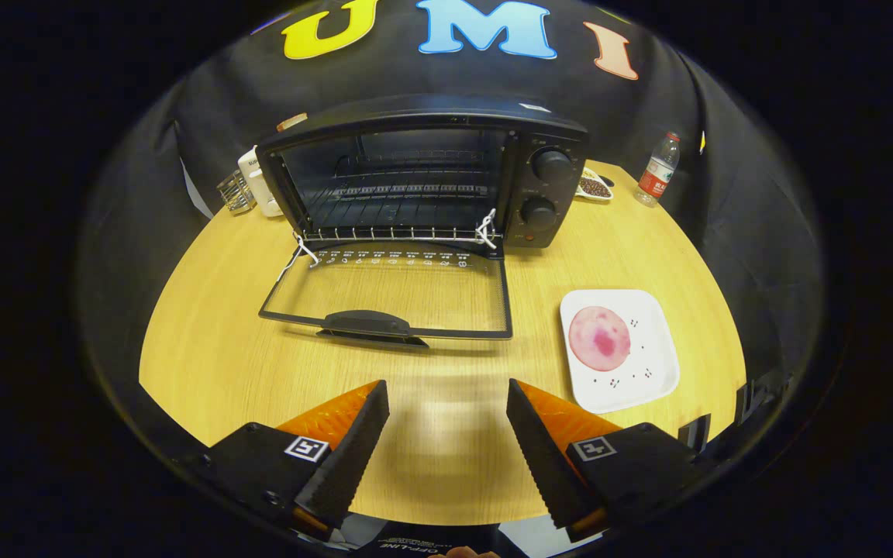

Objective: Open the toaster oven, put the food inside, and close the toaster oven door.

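The gripper (446,434) hovers above the tabletop (222,349), fingers spread apart and holding nothing. Ahead, the toaster oven (431,170) stands with its door (392,298) folded down flat. The food (600,338) lies on a white plate (648,372), right of the door.

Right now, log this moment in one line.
toaster oven door open | food on plate | gripper fingers open, holding nothing

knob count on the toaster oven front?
2. Both sit on the control panel to the right of the toaster oven cavity: upper knob, lower knob directly below it. The door lies folded down open. The gripper jaws stand open, holding nothing.
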The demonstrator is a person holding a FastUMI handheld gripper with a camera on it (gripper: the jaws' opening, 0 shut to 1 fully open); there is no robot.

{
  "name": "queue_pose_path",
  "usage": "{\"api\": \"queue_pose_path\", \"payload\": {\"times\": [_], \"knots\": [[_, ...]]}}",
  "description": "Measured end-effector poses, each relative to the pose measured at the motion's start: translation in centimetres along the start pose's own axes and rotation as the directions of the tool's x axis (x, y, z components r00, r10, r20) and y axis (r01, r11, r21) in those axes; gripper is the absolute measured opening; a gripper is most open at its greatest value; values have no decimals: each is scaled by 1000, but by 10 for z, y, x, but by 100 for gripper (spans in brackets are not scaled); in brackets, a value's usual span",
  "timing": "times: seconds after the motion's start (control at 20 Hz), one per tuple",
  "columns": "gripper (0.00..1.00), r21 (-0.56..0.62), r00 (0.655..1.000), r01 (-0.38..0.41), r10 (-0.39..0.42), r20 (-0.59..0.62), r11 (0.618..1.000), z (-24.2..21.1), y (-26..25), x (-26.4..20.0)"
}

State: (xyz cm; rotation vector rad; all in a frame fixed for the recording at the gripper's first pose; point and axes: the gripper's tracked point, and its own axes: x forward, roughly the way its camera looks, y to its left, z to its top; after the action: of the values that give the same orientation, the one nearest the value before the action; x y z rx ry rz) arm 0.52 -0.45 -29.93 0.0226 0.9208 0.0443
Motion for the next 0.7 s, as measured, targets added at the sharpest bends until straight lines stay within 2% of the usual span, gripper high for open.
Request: {"api": "queue_pose_path", "payload": {"times": [0.2,0.4,0.7], "knots": [[99,-33,998,47,-46,38,998,7,-42,-30],[99,-17,996,65,-64,55,998,21,-83,-43],[98,17,1000,9,-9,-19,1000,31,-139,-22]]}}
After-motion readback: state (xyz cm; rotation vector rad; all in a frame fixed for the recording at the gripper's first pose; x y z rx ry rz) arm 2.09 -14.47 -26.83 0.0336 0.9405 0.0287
